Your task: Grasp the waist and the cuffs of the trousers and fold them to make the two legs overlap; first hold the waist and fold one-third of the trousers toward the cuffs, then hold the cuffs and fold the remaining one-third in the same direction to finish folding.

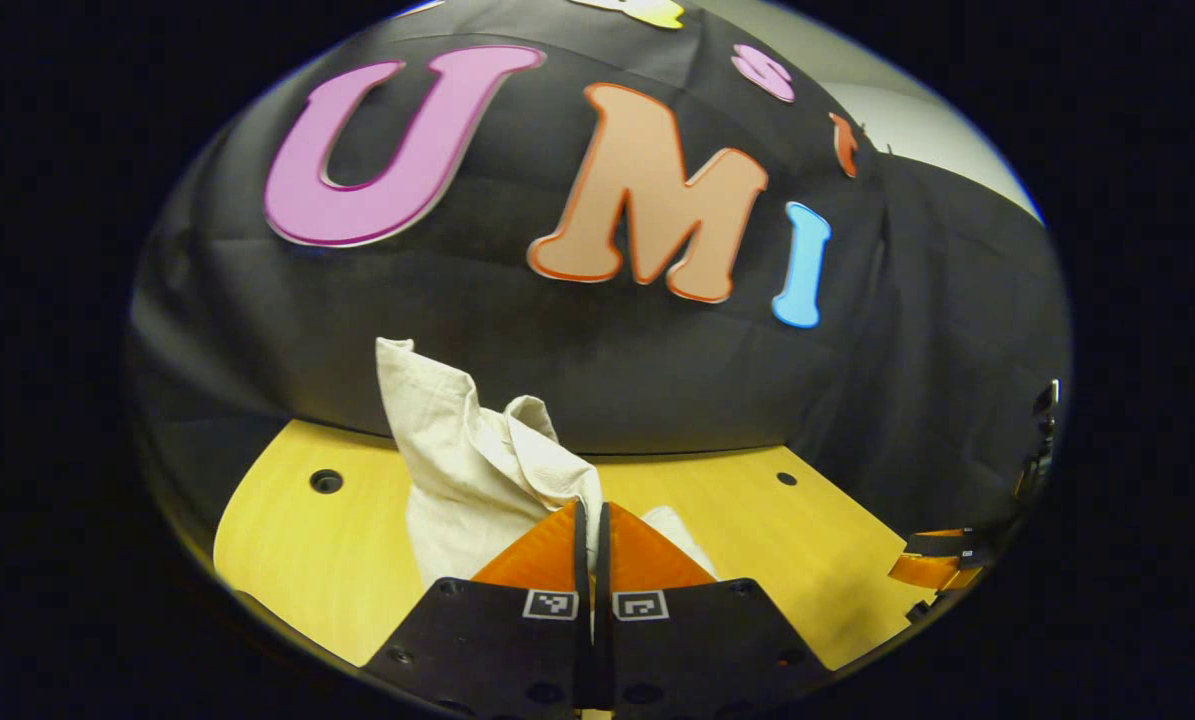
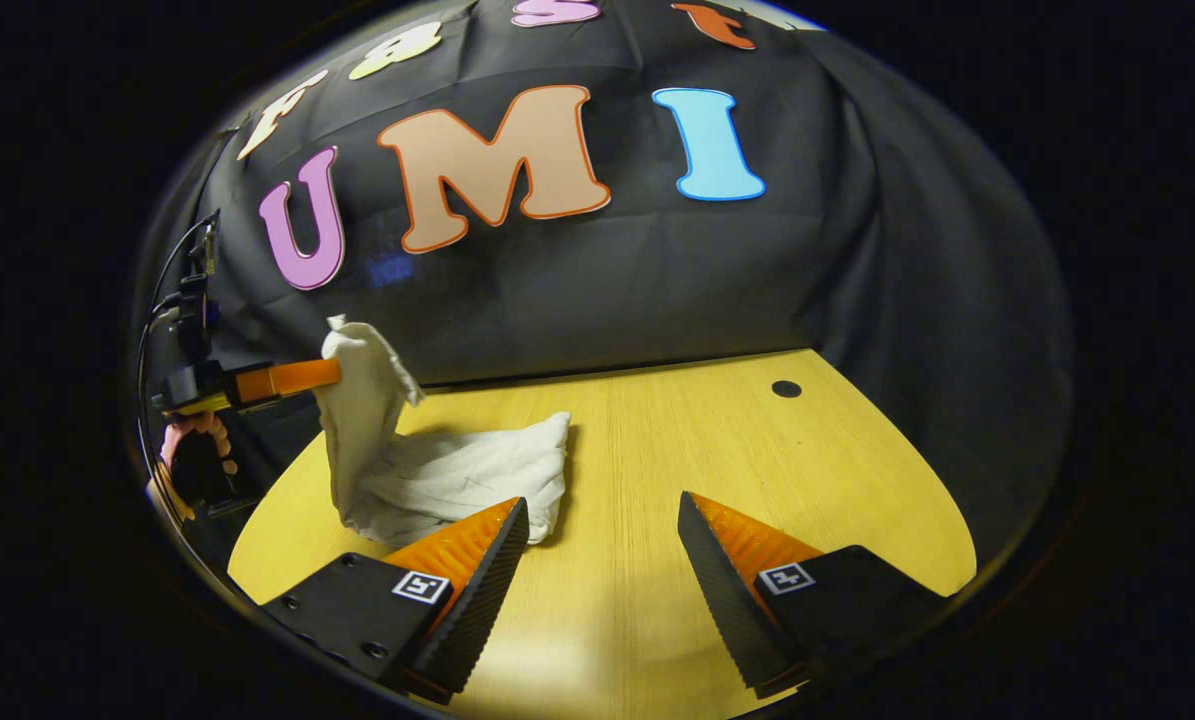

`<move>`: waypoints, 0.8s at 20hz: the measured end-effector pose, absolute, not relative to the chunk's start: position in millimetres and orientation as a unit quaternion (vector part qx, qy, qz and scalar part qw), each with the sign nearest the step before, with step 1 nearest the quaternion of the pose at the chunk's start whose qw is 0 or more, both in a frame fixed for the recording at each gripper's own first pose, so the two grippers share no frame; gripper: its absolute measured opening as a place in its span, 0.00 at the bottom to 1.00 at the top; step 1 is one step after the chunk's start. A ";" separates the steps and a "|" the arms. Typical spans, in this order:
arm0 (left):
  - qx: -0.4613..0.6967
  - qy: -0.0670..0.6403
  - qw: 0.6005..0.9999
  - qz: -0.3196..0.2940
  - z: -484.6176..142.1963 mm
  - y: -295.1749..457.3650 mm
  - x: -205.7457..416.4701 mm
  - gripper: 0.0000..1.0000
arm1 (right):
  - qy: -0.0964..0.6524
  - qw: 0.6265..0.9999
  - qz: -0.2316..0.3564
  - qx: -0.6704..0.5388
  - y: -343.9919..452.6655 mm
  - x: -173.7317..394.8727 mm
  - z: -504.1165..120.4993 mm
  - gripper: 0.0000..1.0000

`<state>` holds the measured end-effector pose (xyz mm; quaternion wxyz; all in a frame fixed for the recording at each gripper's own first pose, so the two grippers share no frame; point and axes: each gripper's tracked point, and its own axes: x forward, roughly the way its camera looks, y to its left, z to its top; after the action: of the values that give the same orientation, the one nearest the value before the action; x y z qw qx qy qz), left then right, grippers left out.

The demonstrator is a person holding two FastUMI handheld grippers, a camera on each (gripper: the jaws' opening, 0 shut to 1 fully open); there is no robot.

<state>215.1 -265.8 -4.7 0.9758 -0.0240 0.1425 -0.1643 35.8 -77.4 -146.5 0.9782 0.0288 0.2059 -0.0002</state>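
The crumpled cream cotton trousers (image 2: 437,470) lie on the yellow wooden table (image 2: 717,470), one end lifted and pinched by the left gripper (image 1: 592,520). The right gripper (image 2: 602,530), spread wide and empty, is held just right of the heap.

The left gripper view rides low and close over the wooden table (image 1: 837,560), facing the black cloth wall (image 1: 517,350), with the raised cream trousers (image 1: 457,450) bunched right before the lens at 12 o'clock. The right gripper view sits farther back and a little higher, facing the same wall (image 2: 857,280) across the table (image 2: 657,480). Both share the tabletop, the wall and the trousers (image 2: 427,470), which lie at 10 o'clock in the right gripper view.
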 end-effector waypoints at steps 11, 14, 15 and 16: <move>0.059 0.272 0.930 -0.241 -124.8 -365.4 186.1 0.08 | 0.201 0.978 0.003 0.048 -78.6 25.9 -137.4 0.96; -0.040 0.295 0.898 -0.324 -123.1 -406.7 145.2 0.55 | 0.198 0.979 0.011 0.051 -70.2 25.3 -133.9 0.96; -0.055 0.287 0.902 -0.318 -115.3 -405.8 141.5 0.71 | 0.198 0.979 0.015 0.053 -66.7 23.2 -132.6 0.96; -0.063 0.281 0.906 -0.310 -110.0 -399.5 139.7 0.87 | 0.198 0.978 0.019 0.055 -63.0 21.4 -132.0 0.96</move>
<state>139.7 -399.5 -110.0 0.9061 -0.0629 0.2812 -0.3099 21.4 -63.0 -132.0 0.9785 0.0553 0.1979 0.0188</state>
